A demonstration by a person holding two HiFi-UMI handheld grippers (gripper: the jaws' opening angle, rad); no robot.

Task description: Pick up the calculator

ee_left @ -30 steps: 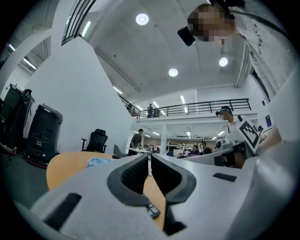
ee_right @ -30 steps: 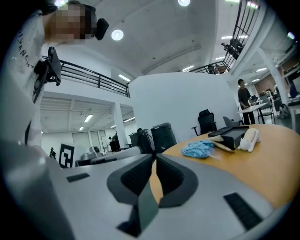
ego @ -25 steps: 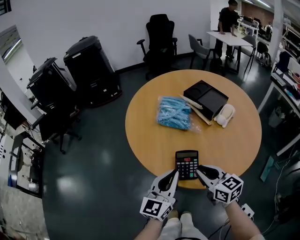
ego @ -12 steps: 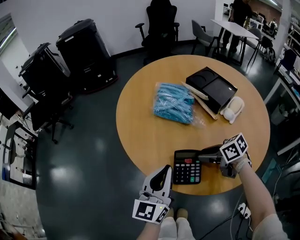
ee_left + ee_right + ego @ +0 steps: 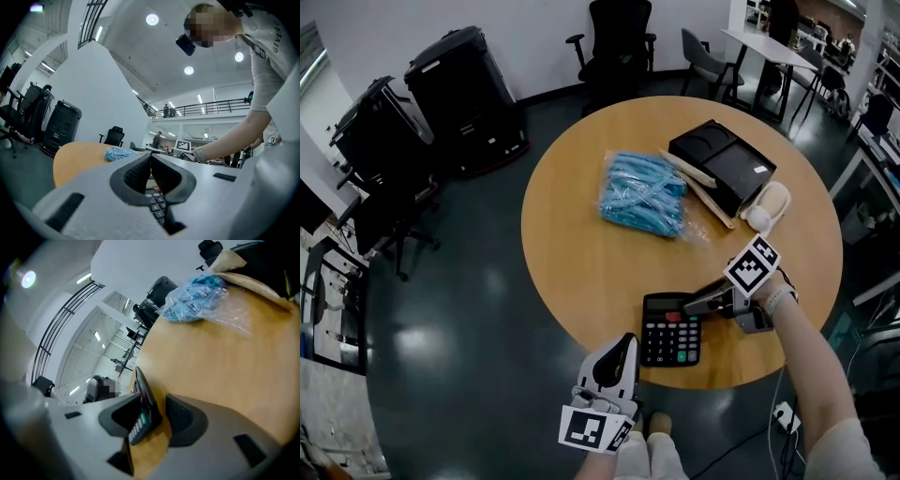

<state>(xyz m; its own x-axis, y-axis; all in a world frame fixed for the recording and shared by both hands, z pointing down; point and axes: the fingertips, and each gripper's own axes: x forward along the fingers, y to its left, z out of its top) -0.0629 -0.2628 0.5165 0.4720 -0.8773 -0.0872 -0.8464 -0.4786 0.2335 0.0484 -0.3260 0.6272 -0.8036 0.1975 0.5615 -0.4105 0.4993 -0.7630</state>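
Note:
The black calculator (image 5: 668,330) lies flat near the front edge of the round wooden table (image 5: 581,244). My right gripper (image 5: 688,307) reaches in from the right, tilted down at the calculator's upper right corner. Its jaws have just been opening and now stand wide. In the right gripper view the calculator (image 5: 143,404) sits edge-on between the jaws of the right gripper (image 5: 157,411), against one pad and clear of the other. My left gripper (image 5: 622,343) hangs shut just off the table's front edge, left of the calculator. In the left gripper view, calculator keys (image 5: 157,202) show past its closed tips (image 5: 150,157).
A blue plastic bag (image 5: 642,194) lies mid-table, also visible in the right gripper view (image 5: 199,296). Behind it sit a black tray (image 5: 722,164) and a white object (image 5: 766,206). Black bins (image 5: 459,94) and office chairs stand on the dark floor beyond.
My right gripper swung from the table's front edge round to the calculator's right side, tilted down and opened. The left gripper drew back and sank below the table's edge.

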